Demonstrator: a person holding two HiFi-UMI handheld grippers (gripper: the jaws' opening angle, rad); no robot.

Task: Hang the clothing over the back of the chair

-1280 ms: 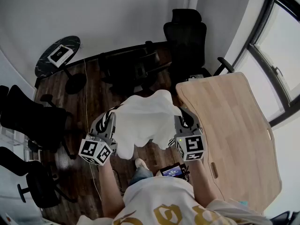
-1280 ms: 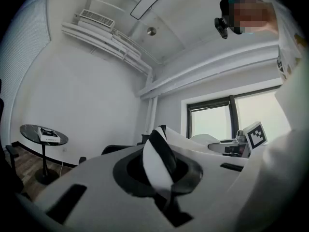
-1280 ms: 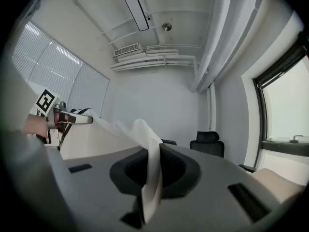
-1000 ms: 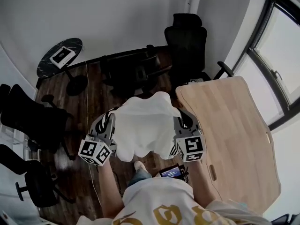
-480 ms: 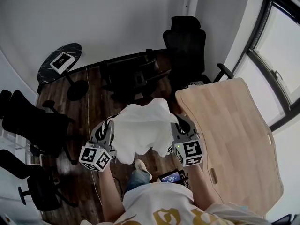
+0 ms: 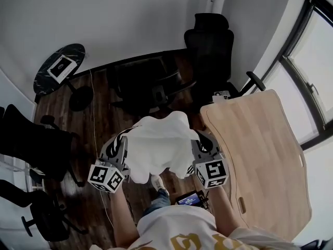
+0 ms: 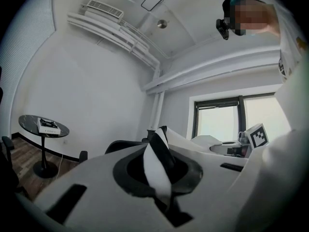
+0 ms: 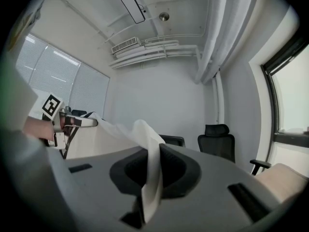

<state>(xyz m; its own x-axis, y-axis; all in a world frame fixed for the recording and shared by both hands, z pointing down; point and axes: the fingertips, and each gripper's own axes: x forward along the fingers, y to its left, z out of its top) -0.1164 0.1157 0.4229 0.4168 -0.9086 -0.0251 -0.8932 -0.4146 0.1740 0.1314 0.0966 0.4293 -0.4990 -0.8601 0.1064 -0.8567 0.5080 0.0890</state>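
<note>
The left gripper (image 6: 119, 142) is pressed tight on one edge of the clothing (image 6: 158, 145), on a strip with black and white stripes. The right gripper (image 6: 203, 145) is pressed tight on the other edge, where the cloth is plain white. The clothing hangs in the air between the two grippers, in front of the person's tummy, and it is stretched from side to side. Its middle puffs up a bit and the rest droops down toward the floor. It is not touching any chair yet. The closest black chair (image 6: 148, 82) stands straight ahead, a little way off, and it sits about in the middle between the two hands. So neither hand looks much closer to it than the other. A taller black chair (image 6: 208, 40) stands farther back, more to the right, by the corner of the wooden table (image 6: 265, 150). I cannot tell which chair is the one to use, but the close one seems likely. Both grippers point forward and stay flat, side by side, with the arms bent and held out low. I think the clothing must go forward and up over the top of the chair back.
</note>
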